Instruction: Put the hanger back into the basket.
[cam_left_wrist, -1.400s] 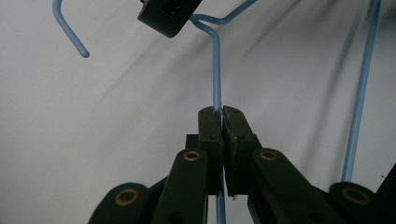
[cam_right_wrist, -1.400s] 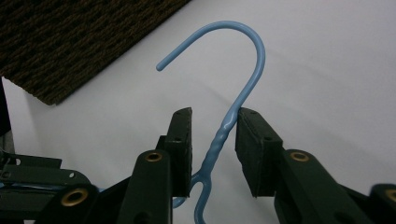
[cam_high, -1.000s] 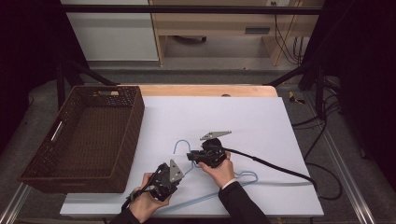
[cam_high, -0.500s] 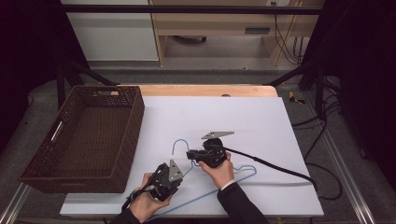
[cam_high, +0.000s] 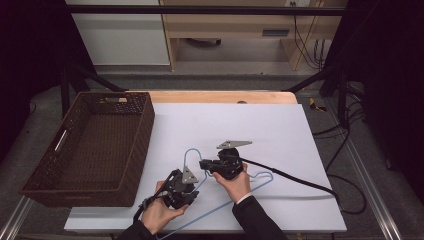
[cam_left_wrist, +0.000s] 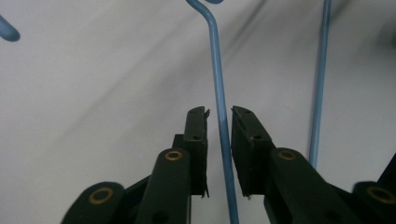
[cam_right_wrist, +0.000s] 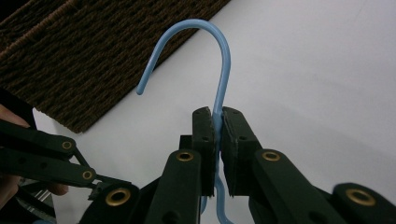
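On the desk's (cam_high: 300, 130) left edge you have a brown wicker basket (cam_high: 90, 145). Right of it, near the front, your left tool (cam_left_wrist: 219, 116) stands narrowly parted around a wire of the blue hanger (cam_high: 260, 176), not clamping it. Further right, your right tool (cam_right_wrist: 218, 116) is closed tight on the hanger's neck, just below the hook, which points toward the basket.
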